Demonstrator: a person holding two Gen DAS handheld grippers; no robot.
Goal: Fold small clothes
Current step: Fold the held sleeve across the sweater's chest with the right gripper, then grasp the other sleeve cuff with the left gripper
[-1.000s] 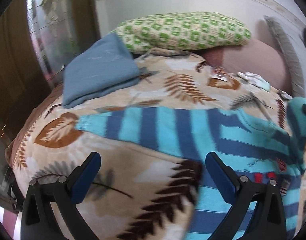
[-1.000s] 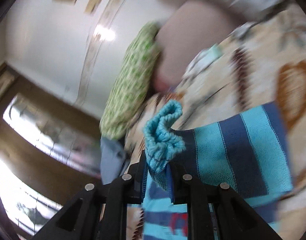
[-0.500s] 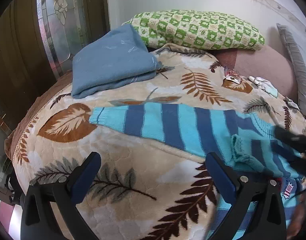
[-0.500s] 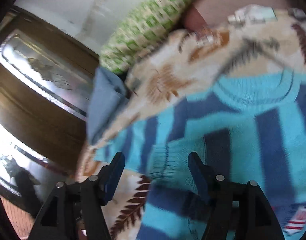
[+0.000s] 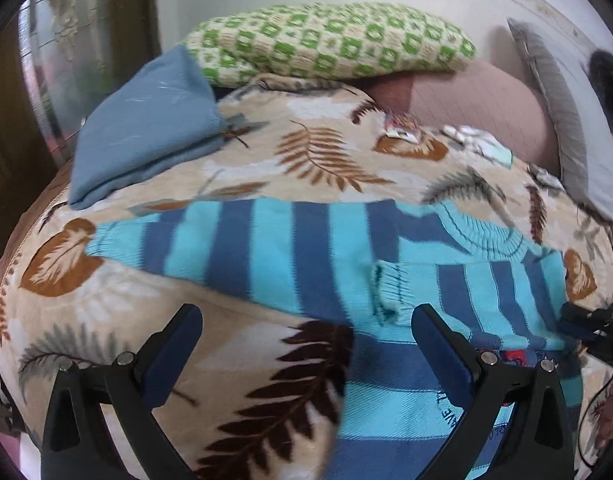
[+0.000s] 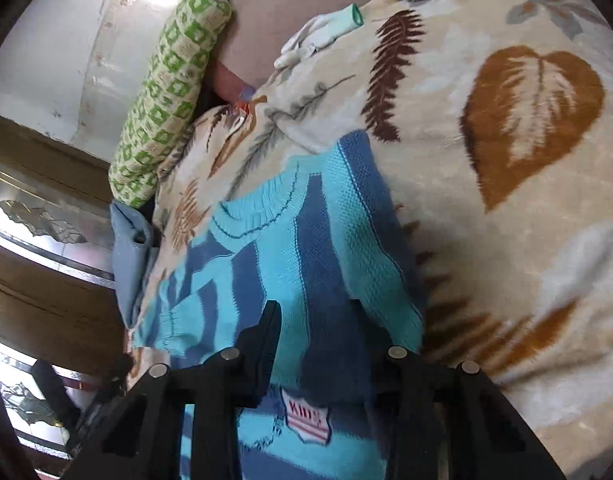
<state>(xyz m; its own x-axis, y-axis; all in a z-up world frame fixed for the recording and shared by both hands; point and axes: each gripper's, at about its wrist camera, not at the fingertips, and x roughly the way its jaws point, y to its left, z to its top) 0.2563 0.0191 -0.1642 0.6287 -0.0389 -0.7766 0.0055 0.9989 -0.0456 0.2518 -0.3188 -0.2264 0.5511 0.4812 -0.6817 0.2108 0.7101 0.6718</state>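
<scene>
Nearest the left wrist camera, the left claw (image 5: 306,344) stands wide apart above the leaf-print blanket (image 5: 266,152), its dark blue pads (image 5: 174,356) clear of any cloth; one pad hangs over a brown fern leaf, the other over the lower body of the striped sweater (image 5: 290,252). At the far right edge of that view the black tip of the right claw (image 5: 590,326) reaches the sweater's side.

From the right wrist camera, the right claw (image 6: 318,344) sits low on the same sweater (image 6: 306,264), its jaws closing, with a raised ridge of turquoise and navy knit between them at the shoulder side; whether the pads already press on it cannot be told. Just below the claw lies a small shield badge (image 6: 308,420) sewn on the chest.

The sweater lies spread flat on the bed, one sleeve stretched out to the side and the other folded across the chest, its ribbed cuff (image 5: 388,290) near the middle. Beyond the collar (image 5: 478,236) are a pale glove (image 6: 318,36), a folded blue cloth (image 5: 146,128) and a green checked pillow (image 5: 330,40) against the wall.
</scene>
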